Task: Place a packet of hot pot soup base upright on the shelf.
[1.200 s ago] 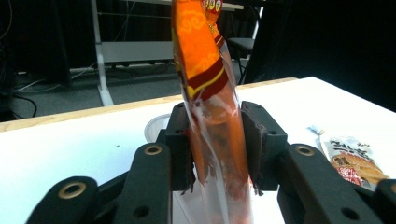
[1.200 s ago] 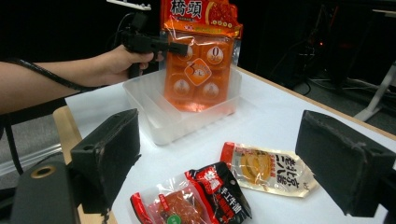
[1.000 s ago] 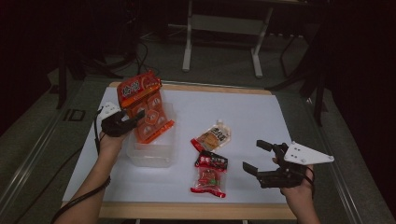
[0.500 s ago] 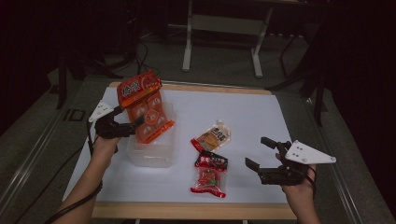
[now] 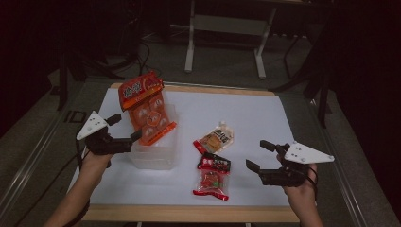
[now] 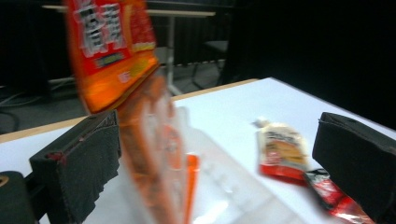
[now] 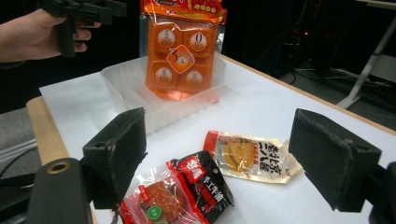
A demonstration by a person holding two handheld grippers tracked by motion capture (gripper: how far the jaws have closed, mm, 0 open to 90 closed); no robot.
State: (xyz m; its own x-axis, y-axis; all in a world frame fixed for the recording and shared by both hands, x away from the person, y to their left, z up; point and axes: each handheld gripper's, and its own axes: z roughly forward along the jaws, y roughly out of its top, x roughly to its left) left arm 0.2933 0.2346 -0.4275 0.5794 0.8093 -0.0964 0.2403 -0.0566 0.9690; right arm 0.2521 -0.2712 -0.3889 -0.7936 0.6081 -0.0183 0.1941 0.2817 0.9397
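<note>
My left gripper [image 5: 126, 128] sits near the tabletop's [image 5: 265, 118] left edge, jaws spread after just opening, nothing pinched between them. Just beside its tips, the orange snack bag [image 5: 145, 111] stands tilted in the clear plastic tub [image 5: 153, 158], which rests left of the tabletop's middle. Toward the centre lies a pale spouted pouch [image 5: 215, 139], and touching its near end a red-and-black packet [image 5: 213, 177] close to the front edge. My right gripper [image 5: 263, 156] hovers near the front right corner, jaws wide but just closing slightly, empty.
</note>
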